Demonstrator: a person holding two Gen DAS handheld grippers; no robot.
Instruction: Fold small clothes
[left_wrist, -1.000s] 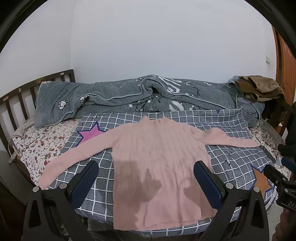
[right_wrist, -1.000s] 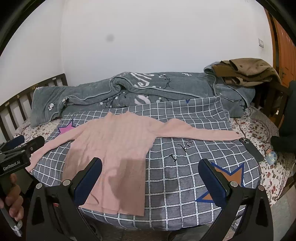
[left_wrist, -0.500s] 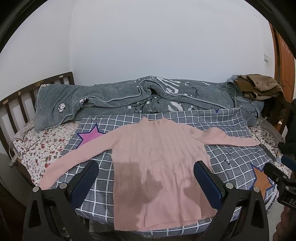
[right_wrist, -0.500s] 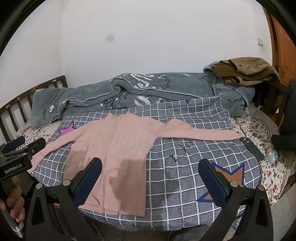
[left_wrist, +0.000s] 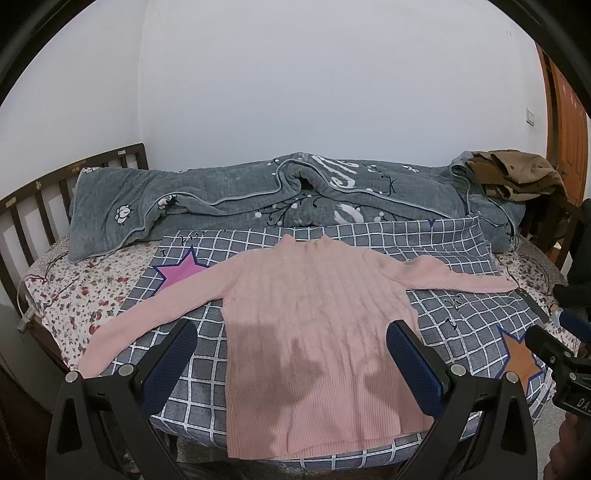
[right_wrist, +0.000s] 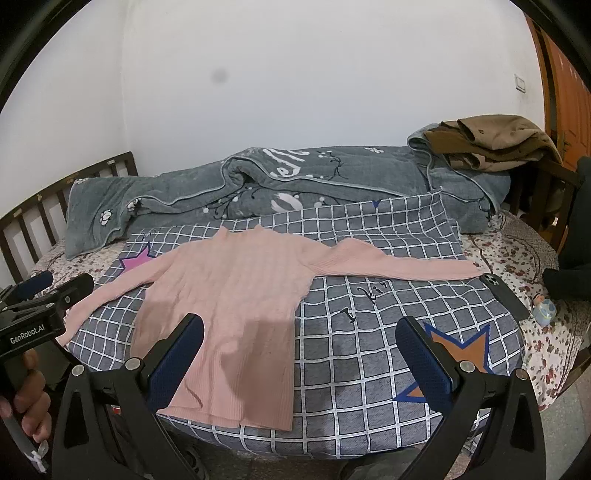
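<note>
A pink ribbed sweater (left_wrist: 314, 314) lies flat, face up, on a grey checked sheet (left_wrist: 461, 314), both sleeves spread out to the sides; it also shows in the right wrist view (right_wrist: 236, 295). My left gripper (left_wrist: 291, 354) is open and empty, held in front of the sweater's hem, above the bed's near edge. My right gripper (right_wrist: 299, 350) is open and empty, to the right of the sweater body, over the checked sheet (right_wrist: 369, 332).
A rumpled grey quilt (left_wrist: 258, 199) lies along the back of the bed. Brown clothes (right_wrist: 491, 140) are piled at the back right. A dark phone (right_wrist: 504, 295) and a small bottle (right_wrist: 545, 310) lie at the right edge. A wooden bed rail (left_wrist: 33, 199) stands on the left.
Both grippers have shifted slightly, so the bed and sweater sit a little differently in view. The sweater has not moved. Both grippers stay open.
</note>
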